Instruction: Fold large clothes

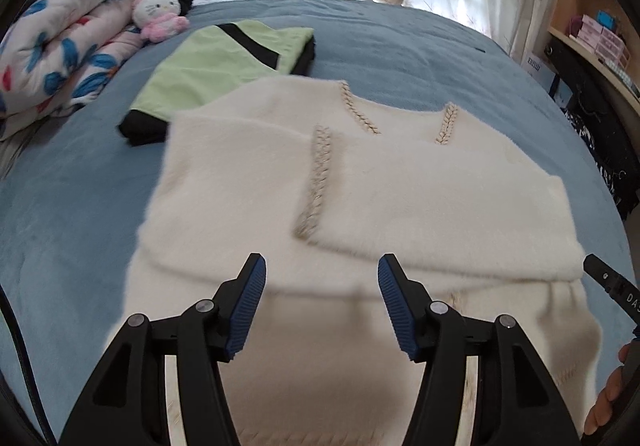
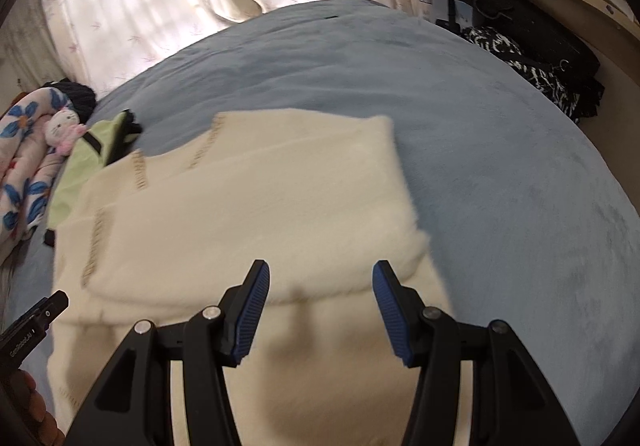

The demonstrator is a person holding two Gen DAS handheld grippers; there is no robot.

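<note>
Both sets of fingers are apart with nothing between them, so nobody's holding anything right now. The left gripper (image 1: pixel 322 300) hangs over the near-left part of the cream sweater (image 1: pixel 360 198), the right gripper (image 2: pixel 320 306) over its near-right part, and the garment lies straight ahead of and below both. Neither hand looks nearer than the other. The sweater's long axis runs away from the person across the blue bed (image 1: pixel 420 46), so the next fold probably brings the near hem toward the far end. It's fuzzy, cream-white, with braided tan stitching, sleeves already folded in over the body. A folded green garment (image 1: pixel 212 66) sits just beyond its far-left corner.
</note>
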